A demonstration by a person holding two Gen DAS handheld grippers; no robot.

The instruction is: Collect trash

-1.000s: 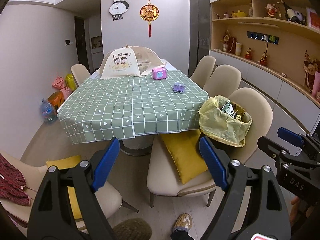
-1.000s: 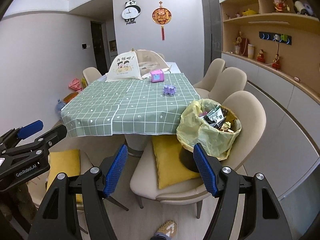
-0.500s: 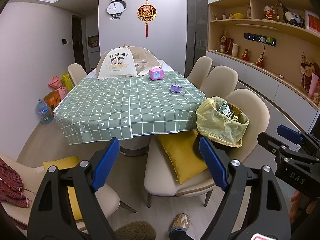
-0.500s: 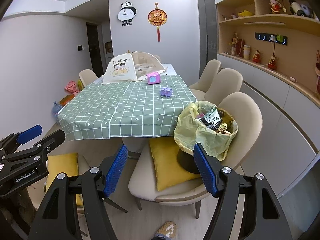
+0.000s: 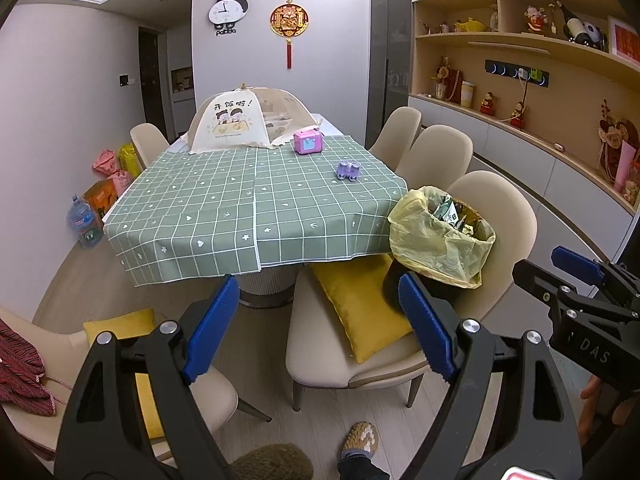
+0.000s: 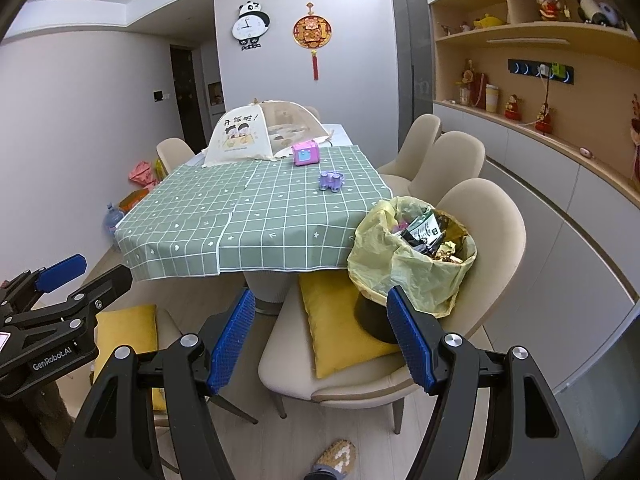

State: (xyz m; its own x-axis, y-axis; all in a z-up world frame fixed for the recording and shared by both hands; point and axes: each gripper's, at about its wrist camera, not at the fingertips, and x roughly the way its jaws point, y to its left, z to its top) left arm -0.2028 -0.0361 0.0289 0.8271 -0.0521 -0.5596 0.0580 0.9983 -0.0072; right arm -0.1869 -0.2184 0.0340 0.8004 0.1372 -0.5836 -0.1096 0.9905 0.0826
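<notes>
A black bin lined with a yellow plastic bag stands on a beige chair beside the table and holds wrappers; it also shows in the right wrist view. My left gripper is open and empty, held well back from the chair. My right gripper is open and empty too, level with the chair and short of the bin. The green checked tablecloth carries a pink box, a small purple toy and a mesh food cover.
A yellow cushion lies on the bin's chair. A second chair with a yellow cushion stands at the lower left. More beige chairs line the table's right side. A water bottle and bags sit on the floor at left. Cabinets run along the right.
Both grippers have drawn slightly back and shifted, so the table and bin look a little farther and more to the left. The jaws stay open.
</notes>
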